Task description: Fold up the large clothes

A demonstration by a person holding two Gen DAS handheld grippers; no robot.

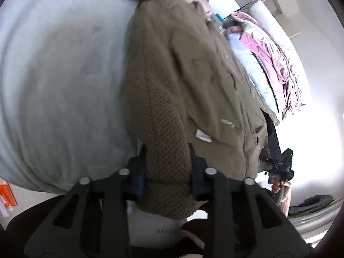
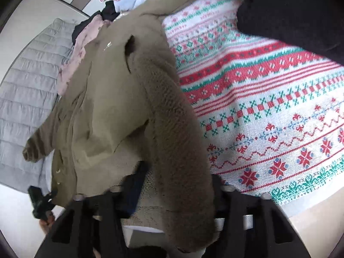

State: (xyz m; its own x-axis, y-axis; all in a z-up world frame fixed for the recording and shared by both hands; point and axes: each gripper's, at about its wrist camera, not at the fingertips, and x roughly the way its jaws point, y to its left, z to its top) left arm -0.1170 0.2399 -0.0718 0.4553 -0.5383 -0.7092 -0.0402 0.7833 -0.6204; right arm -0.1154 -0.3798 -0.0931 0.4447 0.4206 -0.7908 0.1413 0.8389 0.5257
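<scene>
A large olive-brown coat [image 1: 189,73] with a fleece lining lies stretched over the bed; it also shows in the right wrist view [image 2: 111,99]. My left gripper [image 1: 167,157] is shut on a fleece edge of the coat. My right gripper [image 2: 176,176] is shut on another fleece edge of it; its right finger is hidden by the fabric. The right gripper also shows far off in the left wrist view [image 1: 279,165], and the left gripper shows small in the right wrist view [image 2: 42,202].
A pale blue-grey cover [image 1: 60,86] lies left of the coat. A red, green and white patterned blanket [image 2: 268,111] lies right of it. Pink and light blue bedding [image 1: 268,58] is piled at the far end. A dark garment [image 2: 290,10] lies top right.
</scene>
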